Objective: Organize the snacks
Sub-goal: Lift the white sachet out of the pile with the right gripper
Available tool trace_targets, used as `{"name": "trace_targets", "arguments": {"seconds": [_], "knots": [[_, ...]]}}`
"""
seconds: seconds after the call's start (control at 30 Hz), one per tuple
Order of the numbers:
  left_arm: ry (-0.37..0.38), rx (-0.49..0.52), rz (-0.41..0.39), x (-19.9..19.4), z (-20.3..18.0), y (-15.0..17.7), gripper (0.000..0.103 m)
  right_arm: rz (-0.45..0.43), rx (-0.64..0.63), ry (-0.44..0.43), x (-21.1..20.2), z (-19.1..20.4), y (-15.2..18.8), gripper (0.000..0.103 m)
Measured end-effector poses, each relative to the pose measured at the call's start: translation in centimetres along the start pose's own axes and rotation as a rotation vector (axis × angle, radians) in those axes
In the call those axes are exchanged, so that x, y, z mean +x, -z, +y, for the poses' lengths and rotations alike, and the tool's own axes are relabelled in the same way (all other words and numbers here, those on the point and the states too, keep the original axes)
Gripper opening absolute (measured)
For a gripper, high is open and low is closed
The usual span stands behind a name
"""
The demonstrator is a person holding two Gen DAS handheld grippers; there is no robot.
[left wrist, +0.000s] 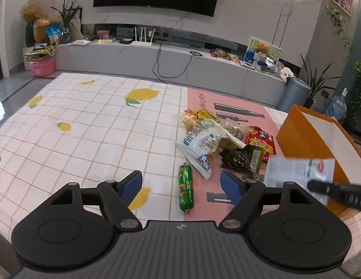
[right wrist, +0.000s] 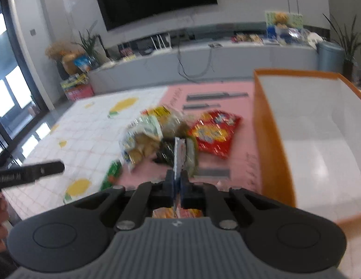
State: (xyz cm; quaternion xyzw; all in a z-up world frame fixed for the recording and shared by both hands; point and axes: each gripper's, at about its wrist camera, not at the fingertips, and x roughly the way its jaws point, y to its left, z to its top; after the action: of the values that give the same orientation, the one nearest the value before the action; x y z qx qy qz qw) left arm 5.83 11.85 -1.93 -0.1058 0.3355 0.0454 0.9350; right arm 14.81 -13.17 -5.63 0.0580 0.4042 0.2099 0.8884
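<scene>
A flat white snack packet (right wrist: 179, 153) stands edge-on between the pads of my right gripper (right wrist: 178, 181), which is shut on it; the left wrist view shows this packet (left wrist: 299, 169) blurred, just left of the orange box (left wrist: 303, 137). My left gripper (left wrist: 181, 179) is open and holds nothing, its fingers on either side of a green sausage (left wrist: 186, 189) that lies on the table. A pile beyond holds a white chip bag (left wrist: 203, 146), a dark seaweed pack (left wrist: 241, 159), a red packet (left wrist: 261, 143) and a yellow bag (left wrist: 196, 116). The box (right wrist: 271, 139) is white inside.
A lemon-print checked cloth (left wrist: 87, 121) and a pink mat (left wrist: 203, 97) cover the table. Behind stand a long TV bench (left wrist: 171, 58) with cables, a grey bin (left wrist: 294, 93) and potted plants. A hand (right wrist: 0, 220) shows at the left edge of the right wrist view.
</scene>
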Motion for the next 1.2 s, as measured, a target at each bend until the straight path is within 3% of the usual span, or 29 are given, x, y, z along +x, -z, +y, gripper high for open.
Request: {"name": "trace_targets", "arguments": {"seconds": [0.13, 0.2, 0.23, 0.3, 0.47, 0.63, 0.7, 0.77, 0.93, 1.0, 1.07, 1.2], "knots": [[0.002, 0.011, 0.004, 0.0, -0.4, 0.2, 0.090, 0.120, -0.059, -0.020, 1.6, 0.5, 1.4, 0.002], [-0.002, 0.017, 0.007, 0.1, -0.5, 0.2, 0.090, 0.131, -0.090, -0.023, 2.0, 1.0, 1.8, 0.009], [-0.003, 0.016, 0.009, 0.2, -0.5, 0.2, 0.090, 0.122, -0.098, -0.016, 2.1, 1.1, 1.7, 0.011], [-0.002, 0.011, 0.017, 0.4, -0.4, 0.2, 0.090, 0.101, -0.095, -0.021, 2.4, 1.1, 1.7, 0.027], [0.008, 0.007, 0.030, 0.5, -0.5, 0.3, 0.090, 0.036, -0.064, -0.011, 4.4, 0.9, 1.7, 0.040], [0.003, 0.016, 0.037, 0.6, -0.5, 0.5, 0.090, -0.041, 0.090, -0.004, 6.8, -0.5, 2.1, 0.041], [0.003, 0.013, 0.041, 0.7, -0.5, 0.4, 0.090, -0.063, 0.173, -0.016, 7.2, -1.4, 2.3, 0.052], [0.003, 0.013, 0.046, 0.8, -0.5, 0.3, 0.090, -0.112, 0.193, 0.003, 7.1, -1.6, 2.6, 0.056], [0.002, 0.020, 0.050, 1.0, -0.5, 0.4, 0.090, -0.175, 0.255, 0.045, 7.3, -2.0, 2.7, 0.052], [0.000, 0.027, 0.052, 1.0, -0.6, 0.5, 0.090, -0.194, 0.275, 0.075, 7.4, -2.1, 2.9, 0.043], [-0.004, 0.031, 0.054, 1.2, -0.7, 0.6, 0.090, -0.201, 0.272, 0.106, 7.5, -2.1, 3.1, 0.026], [-0.004, 0.036, 0.058, 1.2, -0.9, 0.7, 0.090, -0.225, 0.269, 0.086, 7.2, -2.5, 3.2, 0.011]]}}
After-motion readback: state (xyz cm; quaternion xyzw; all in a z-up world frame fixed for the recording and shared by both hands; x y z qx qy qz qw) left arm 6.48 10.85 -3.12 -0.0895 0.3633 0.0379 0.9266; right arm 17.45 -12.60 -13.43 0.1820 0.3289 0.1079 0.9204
